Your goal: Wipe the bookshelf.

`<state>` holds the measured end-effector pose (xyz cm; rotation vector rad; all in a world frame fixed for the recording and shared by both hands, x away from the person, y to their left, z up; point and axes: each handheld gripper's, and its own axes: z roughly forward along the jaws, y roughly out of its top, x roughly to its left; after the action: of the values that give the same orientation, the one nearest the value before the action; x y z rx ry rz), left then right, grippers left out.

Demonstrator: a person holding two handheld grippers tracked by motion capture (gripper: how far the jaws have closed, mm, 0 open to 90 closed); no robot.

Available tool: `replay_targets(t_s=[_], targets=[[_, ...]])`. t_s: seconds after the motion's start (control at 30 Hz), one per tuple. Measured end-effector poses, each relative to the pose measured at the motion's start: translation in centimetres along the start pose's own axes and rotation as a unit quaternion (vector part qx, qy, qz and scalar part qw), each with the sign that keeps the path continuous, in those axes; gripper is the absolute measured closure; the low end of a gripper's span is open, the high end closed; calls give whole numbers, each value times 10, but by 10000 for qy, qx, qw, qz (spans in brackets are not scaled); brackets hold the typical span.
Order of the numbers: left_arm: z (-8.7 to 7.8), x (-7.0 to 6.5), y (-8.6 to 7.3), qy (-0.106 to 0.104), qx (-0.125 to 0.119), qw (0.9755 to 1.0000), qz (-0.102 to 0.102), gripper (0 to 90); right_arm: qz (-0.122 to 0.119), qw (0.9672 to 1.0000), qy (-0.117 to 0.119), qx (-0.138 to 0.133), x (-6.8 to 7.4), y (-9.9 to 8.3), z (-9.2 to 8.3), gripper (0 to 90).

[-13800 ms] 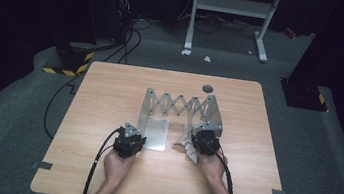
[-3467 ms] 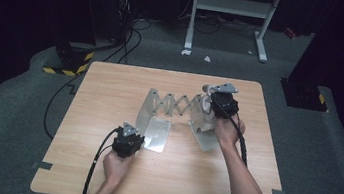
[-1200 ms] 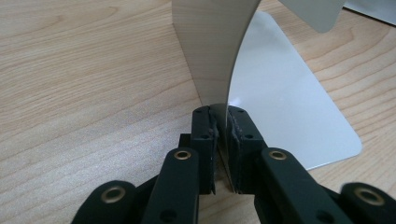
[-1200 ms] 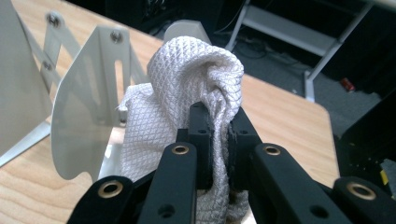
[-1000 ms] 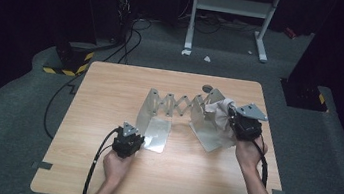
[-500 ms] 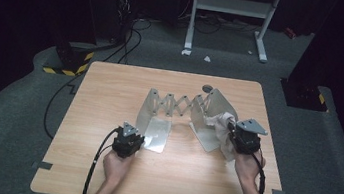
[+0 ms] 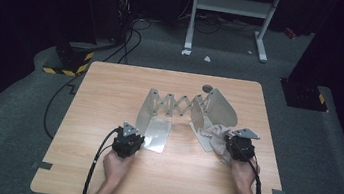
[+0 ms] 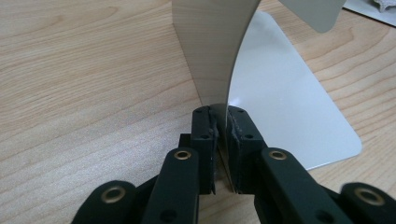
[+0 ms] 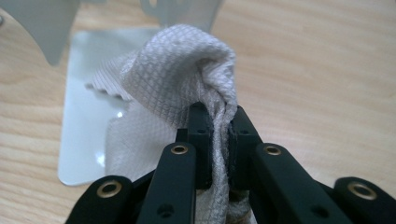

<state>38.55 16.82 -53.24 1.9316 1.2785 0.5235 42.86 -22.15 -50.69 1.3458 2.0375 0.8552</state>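
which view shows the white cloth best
The right gripper view: the white cloth bulges close up, its weave plain, pinched in the right gripper. The high view shows it small and crumpled on the metal bookend.

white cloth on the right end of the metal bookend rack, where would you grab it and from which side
Take the cloth by its bunched, raised fold, coming in low from the person's side of the table. That fold stands up clear of the flat base plate, so two jaws can close on fabric alone. The right gripper is shut on it this way, while the left gripper pinches the rack's other end plate.
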Motion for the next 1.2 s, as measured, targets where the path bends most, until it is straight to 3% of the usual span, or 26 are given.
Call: replay_targets(t_s=[0.17,0.37,0.67,0.9,1.2], targets=[[0,0,0,14,-3,10000,16,817,132,9997,101,153,-2,-11,8,829],[0,0,0,17,-6,10000,18,817,27,9994,267,203,6,-16,6,829],[0,0,0,16,-3,10000,17,817,-337,9965,741,177,42,-15,3,830],[0,0,0,8,-3,10000,8,816,-622,9934,947,194,66,-8,6,830],[0,0,0,0,5,10000,-1,817,-790,9901,1153,154,95,12,16,830]])
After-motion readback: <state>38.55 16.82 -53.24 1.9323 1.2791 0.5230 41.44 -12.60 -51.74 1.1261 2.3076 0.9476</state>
